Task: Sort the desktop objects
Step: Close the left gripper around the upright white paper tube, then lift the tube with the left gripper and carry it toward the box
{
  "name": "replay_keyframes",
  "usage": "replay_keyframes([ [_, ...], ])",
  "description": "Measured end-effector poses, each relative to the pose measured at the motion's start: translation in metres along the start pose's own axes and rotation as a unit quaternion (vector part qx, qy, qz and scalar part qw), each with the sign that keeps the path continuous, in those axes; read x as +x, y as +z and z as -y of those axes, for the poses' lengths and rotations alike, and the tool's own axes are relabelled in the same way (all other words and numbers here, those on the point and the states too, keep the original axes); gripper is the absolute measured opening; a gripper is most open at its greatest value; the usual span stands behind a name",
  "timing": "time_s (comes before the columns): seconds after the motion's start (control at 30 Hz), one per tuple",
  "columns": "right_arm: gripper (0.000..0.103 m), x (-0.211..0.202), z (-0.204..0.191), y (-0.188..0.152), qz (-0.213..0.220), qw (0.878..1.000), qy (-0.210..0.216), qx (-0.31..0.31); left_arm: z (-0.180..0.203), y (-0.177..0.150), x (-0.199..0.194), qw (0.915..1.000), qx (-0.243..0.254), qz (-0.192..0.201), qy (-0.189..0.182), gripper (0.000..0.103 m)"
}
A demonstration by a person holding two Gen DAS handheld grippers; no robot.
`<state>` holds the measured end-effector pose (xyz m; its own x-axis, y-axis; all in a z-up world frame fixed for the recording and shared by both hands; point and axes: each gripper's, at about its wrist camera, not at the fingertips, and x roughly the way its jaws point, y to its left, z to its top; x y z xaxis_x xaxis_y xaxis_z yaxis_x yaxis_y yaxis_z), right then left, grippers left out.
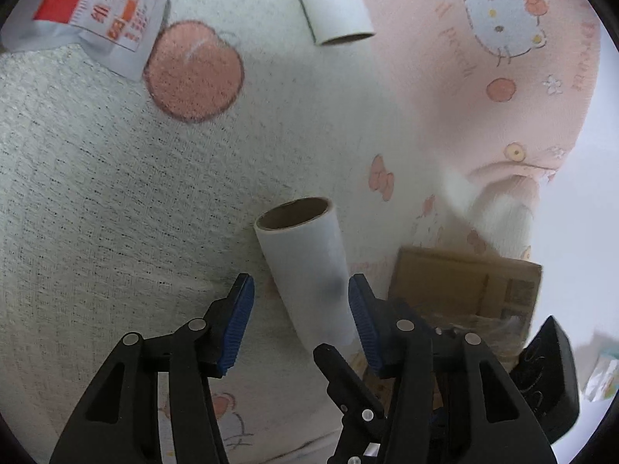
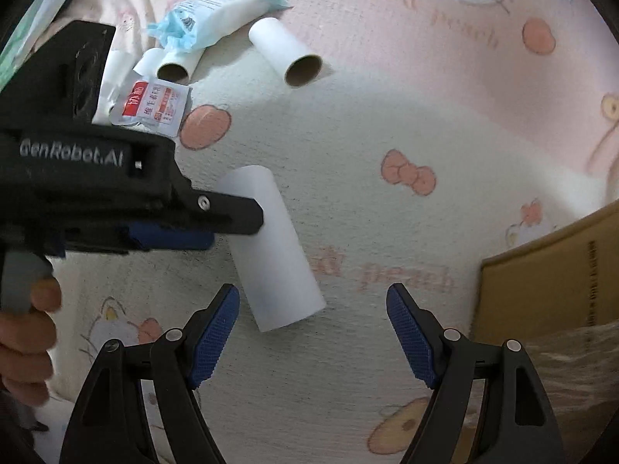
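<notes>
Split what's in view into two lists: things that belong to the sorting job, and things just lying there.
Job:
- left gripper, jaws open around the nearest white tube
- second tube
- third tube
- red-and-white sachet
- blue tissue pack
- cardboard box
- right gripper, open, empty

Just there:
- cartoon-print blanket

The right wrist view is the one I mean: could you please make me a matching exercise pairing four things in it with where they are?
Things:
1. nearest white tube
2. cardboard box
3. red-and-white sachet
4. blue-and-white packet

Places:
A. right edge of the view
B. top of the view, above two other tubes
C. between the left tongs
D. just beyond the left gripper's body, beside a peach print

Pairs: 1-C, 2-A, 3-D, 4-B
</notes>
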<state>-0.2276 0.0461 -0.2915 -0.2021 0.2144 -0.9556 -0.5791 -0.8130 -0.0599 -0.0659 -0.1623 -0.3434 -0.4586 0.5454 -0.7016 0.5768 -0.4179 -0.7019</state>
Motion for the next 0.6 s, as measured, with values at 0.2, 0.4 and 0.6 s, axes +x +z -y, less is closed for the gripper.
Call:
replay_keyframes([
  [0.2,0.077,0.012,-0.013,0.000,-0.023,0.999,0.009,-0.049,0.001,0.001,0.005,0.9994,-0.030,0.015,-0.004,0.059],
  [0.4,0.077,0.009,-0.021,0.005,0.012,0.996,-0.031,-0.085,0.003,0.009,0.015,0.9989,-0.046,-0.002,-0.012,0.048],
  [0.6,0.065,0.016,-0.003,0.005,0.002,0.999,0.028,-0.021,0.028,0.020,0.016,0.9989,0.036,-0.004,0.029,0.048],
])
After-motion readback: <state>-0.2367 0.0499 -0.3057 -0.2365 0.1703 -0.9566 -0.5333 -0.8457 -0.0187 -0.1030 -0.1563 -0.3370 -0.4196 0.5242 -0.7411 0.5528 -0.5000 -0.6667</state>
